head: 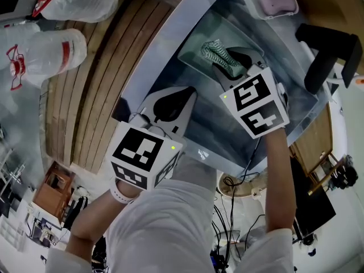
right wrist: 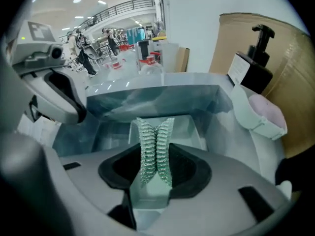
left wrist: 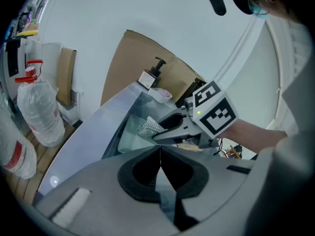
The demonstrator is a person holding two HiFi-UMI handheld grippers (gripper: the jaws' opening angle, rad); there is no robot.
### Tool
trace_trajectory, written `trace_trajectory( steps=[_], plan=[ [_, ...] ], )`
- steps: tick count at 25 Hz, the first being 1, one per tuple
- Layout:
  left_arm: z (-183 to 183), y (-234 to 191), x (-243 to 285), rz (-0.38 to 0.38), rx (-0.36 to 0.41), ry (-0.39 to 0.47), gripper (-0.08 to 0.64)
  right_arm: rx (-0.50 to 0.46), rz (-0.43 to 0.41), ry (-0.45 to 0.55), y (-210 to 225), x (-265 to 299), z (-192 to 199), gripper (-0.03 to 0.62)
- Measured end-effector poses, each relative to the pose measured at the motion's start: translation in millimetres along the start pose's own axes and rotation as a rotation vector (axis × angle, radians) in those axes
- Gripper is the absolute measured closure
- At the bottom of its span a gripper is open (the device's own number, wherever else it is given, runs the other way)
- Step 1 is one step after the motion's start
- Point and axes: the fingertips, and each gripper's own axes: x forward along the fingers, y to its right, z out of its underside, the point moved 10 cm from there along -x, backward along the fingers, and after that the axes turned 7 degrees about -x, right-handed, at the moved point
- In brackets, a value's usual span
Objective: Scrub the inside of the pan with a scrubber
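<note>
A pale green glass pan (head: 195,45) (left wrist: 128,134) (right wrist: 191,128) lies in the steel sink (head: 162,67). My right gripper (head: 229,67) (right wrist: 156,167) is shut on a silvery mesh scrubber (head: 215,53) (right wrist: 154,144) (left wrist: 147,128), which hangs over the pan's inside; I cannot tell whether it touches the pan. My left gripper (head: 191,90) (left wrist: 160,149) hovers over the sink's near side, to the left of the pan. Its jaws meet in a line with nothing between them. It also appears at the left of the right gripper view as the left gripper (right wrist: 59,95).
A white holder with a pink sponge (head: 276,1) (right wrist: 263,114) hangs at the sink's far corner, beside a black pump bottle (right wrist: 258,63) (left wrist: 157,69) and cardboard (left wrist: 130,65). Tied plastic bags (head: 51,53) lie on wooden slats (head: 96,101) at the left.
</note>
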Motion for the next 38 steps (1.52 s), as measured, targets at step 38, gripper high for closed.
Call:
trace_trajectory(
  steps=[38],
  plan=[
    [-11,-18,2,0.0,-0.04,0.002,0.554,-0.186,0.132,-0.198,30,55,-17,0.449]
  ],
)
